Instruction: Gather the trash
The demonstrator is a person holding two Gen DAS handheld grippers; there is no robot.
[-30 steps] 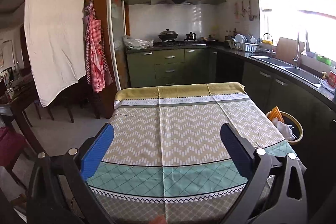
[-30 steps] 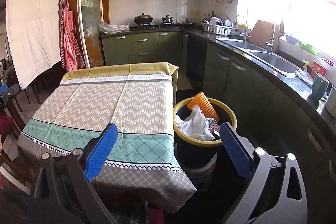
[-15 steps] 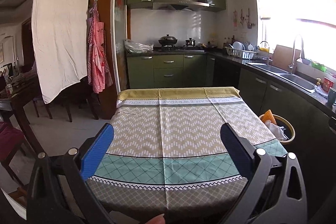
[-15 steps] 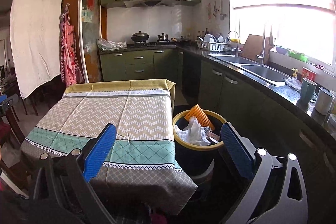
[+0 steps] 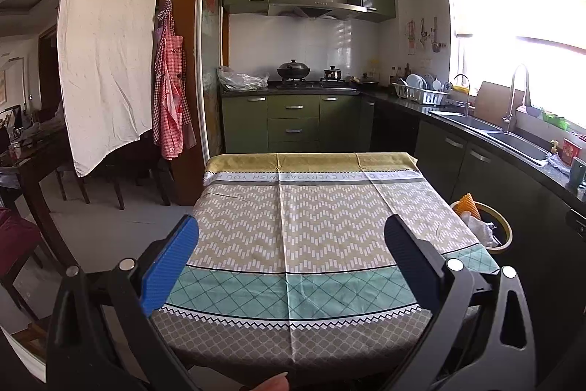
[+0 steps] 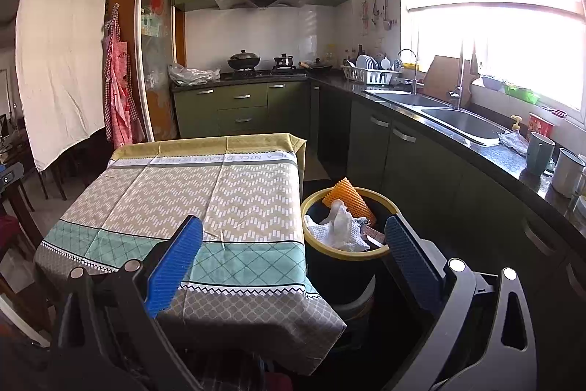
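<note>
A dark bin with a yellow rim (image 6: 322, 246) stands on the floor at the table's right side, also seen in the left wrist view as the bin (image 5: 503, 229). It holds an orange mesh sleeve (image 6: 348, 198), crumpled white paper (image 6: 338, 226) and other scraps. The table under a patterned cloth (image 5: 311, 226) carries nothing I can make out. My left gripper (image 5: 291, 257) hangs open above the table's near edge. My right gripper (image 6: 295, 257) is open too, held back from the bin, nothing between its fingers.
Green cabinets and a dark counter with a double sink (image 6: 439, 114) run along the right. Mugs (image 6: 540, 152) stand near the counter edge. A stove with pots (image 5: 293, 72) is at the back. Dark chairs and a wooden table (image 5: 33, 156) are left. A fingertip (image 5: 274, 383) shows below.
Both grippers have risen and drawn back from the table, so more of the ceiling and the table's near edge shows. Both stay open.
</note>
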